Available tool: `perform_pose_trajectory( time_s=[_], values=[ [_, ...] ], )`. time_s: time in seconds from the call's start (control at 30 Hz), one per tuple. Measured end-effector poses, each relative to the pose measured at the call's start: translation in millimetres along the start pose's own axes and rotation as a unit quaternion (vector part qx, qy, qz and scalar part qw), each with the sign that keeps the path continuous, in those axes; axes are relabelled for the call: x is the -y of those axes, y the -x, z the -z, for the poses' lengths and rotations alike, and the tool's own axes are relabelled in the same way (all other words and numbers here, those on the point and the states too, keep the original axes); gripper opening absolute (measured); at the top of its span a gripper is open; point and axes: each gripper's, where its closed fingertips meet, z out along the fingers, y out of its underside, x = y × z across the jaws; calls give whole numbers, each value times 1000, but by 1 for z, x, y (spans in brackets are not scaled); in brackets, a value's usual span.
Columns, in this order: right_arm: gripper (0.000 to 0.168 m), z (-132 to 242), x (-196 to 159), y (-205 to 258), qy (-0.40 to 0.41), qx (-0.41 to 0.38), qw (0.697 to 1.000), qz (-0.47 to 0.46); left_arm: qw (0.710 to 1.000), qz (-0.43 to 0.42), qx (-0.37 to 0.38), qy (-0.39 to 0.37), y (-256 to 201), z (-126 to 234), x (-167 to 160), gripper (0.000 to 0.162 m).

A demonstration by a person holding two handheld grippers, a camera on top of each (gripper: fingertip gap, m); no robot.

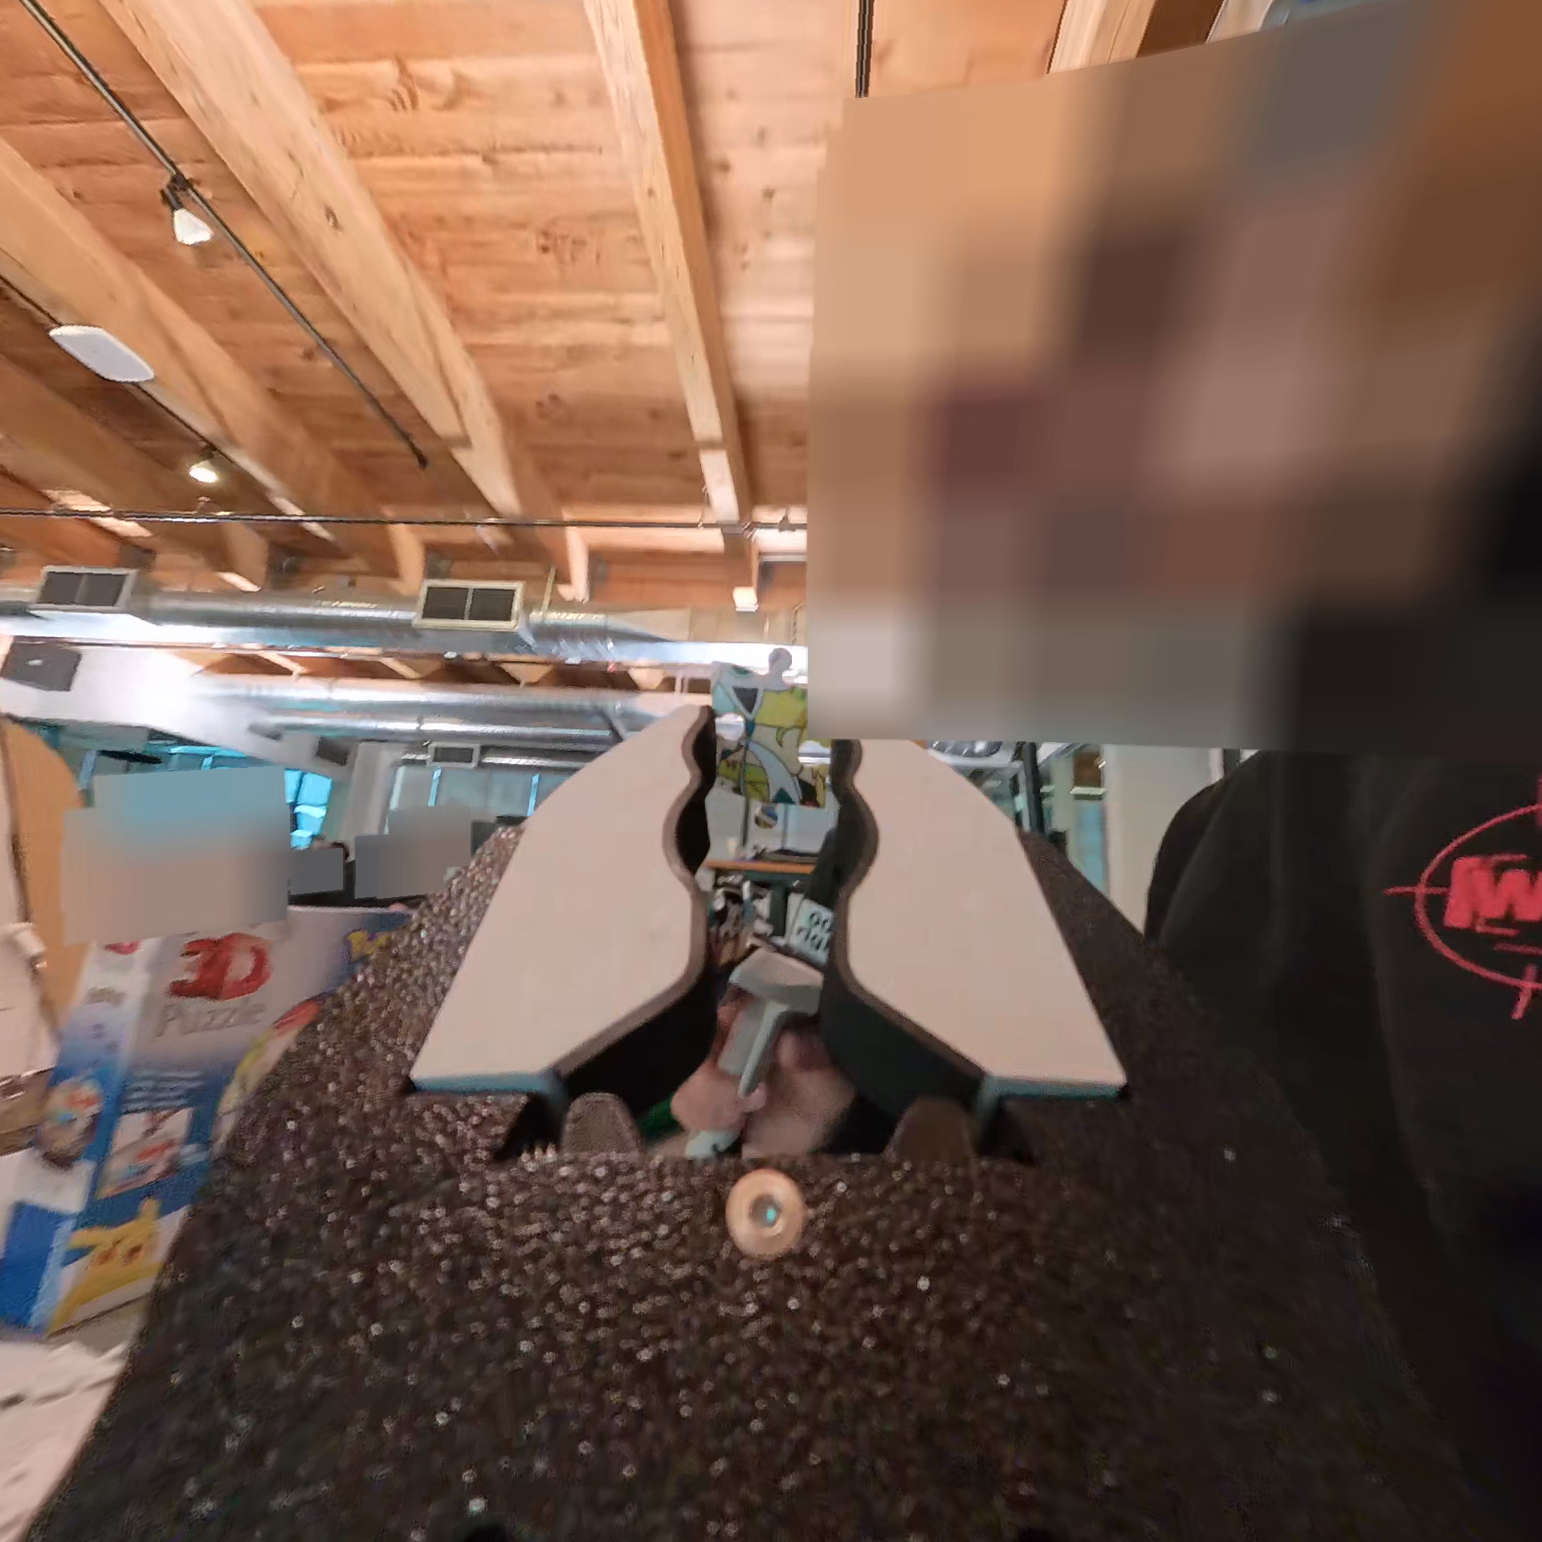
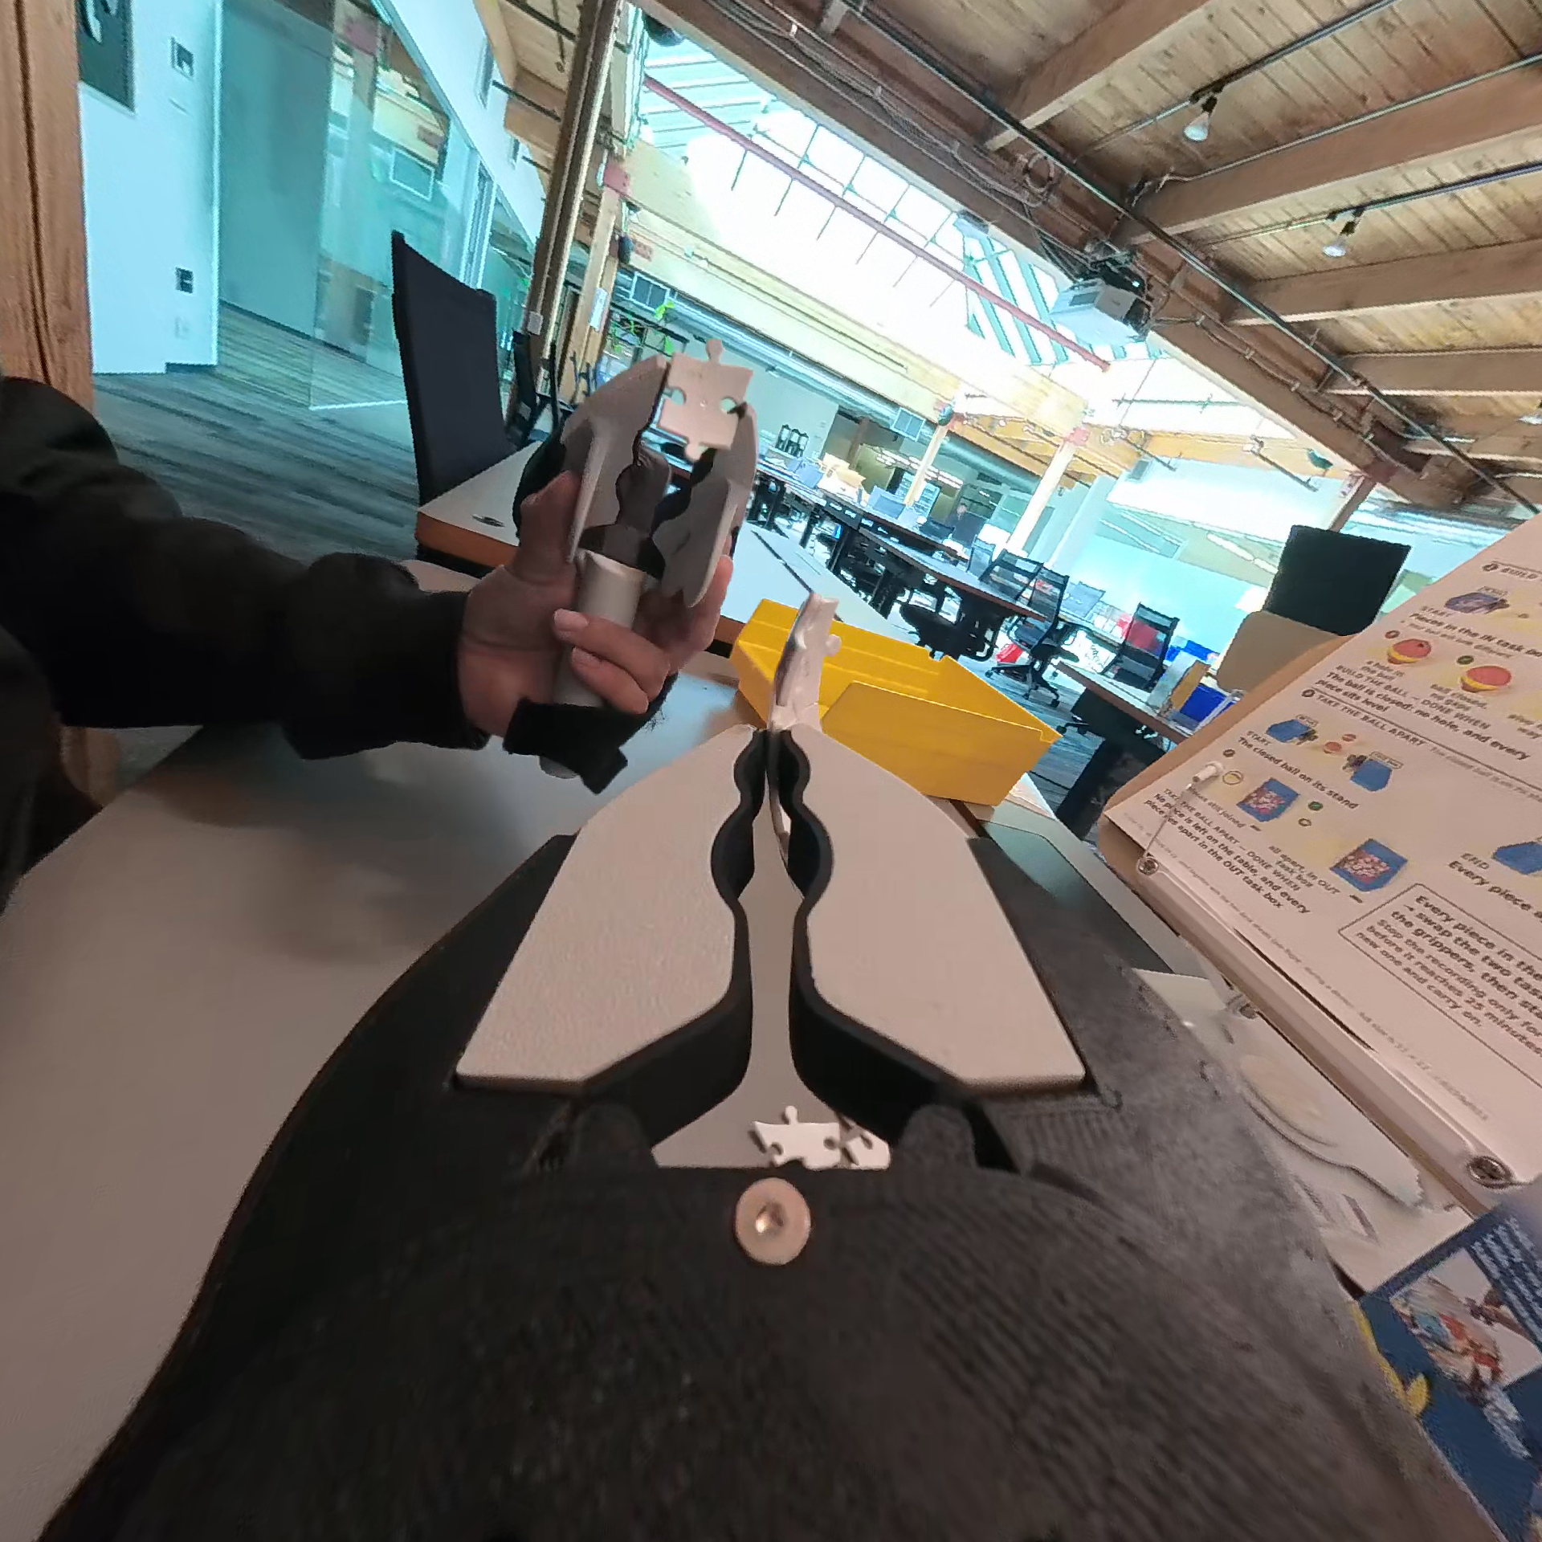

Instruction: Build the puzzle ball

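Observation:
My left gripper [image 1: 772, 738] points up and is shut on a printed puzzle piece [image 1: 761, 724], held across its width at the fingertips. In the right wrist view the left gripper [image 2: 694, 413] is raised in a gloved hand, and its piece [image 2: 708, 407] shows its white back. My right gripper [image 2: 769, 734] is shut on a white puzzle piece [image 2: 798, 659], seen edge-on and sticking out past the tips. The two held pieces are apart. A few loose white pieces [image 2: 813, 1147] lie on the table [image 2: 209, 918] under the right gripper.
A yellow bin [image 2: 918, 718] stands beyond the right gripper. An instruction sheet on a board [image 2: 1352, 818] leans at the right. The puzzle box [image 1: 158, 1093] stands at the left, and a blue printed box [image 2: 1468, 1385] at bottom right. The person's black-shirted torso [image 1: 1335, 959] is close. Left tips to right tips: about 15 centimetres.

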Motion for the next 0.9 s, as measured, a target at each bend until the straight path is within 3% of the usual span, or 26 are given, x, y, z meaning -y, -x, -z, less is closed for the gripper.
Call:
perform_pose_trajectory(
  time_s=[0.27, 0.47, 0.63, 0.77, 0.9],
  values=[
    [2, -2, 0, 4, -10, 26, 998, -56, 1000, 22, -20, 2, -5, -6, -6, 25],
    [2, -5, 2, 1, -45, 65, 972, -223, 997, -16, 18, 70, 3, -10, -23, 25],
    [2, -5, -7, -8, -49, 76, 935, -343, 983, -27, 120, 134, 30, -9, -39, 25],
    [2, -6, -14, -7, -40, 83, 921, -380, 975, -18, 145, 168, 33, -13, -53, 25],
    [2, -4, -6, -7, -76, 113, 892, -431, 945, 3, 250, 211, 57, -4, -68, 25]
  ],
)
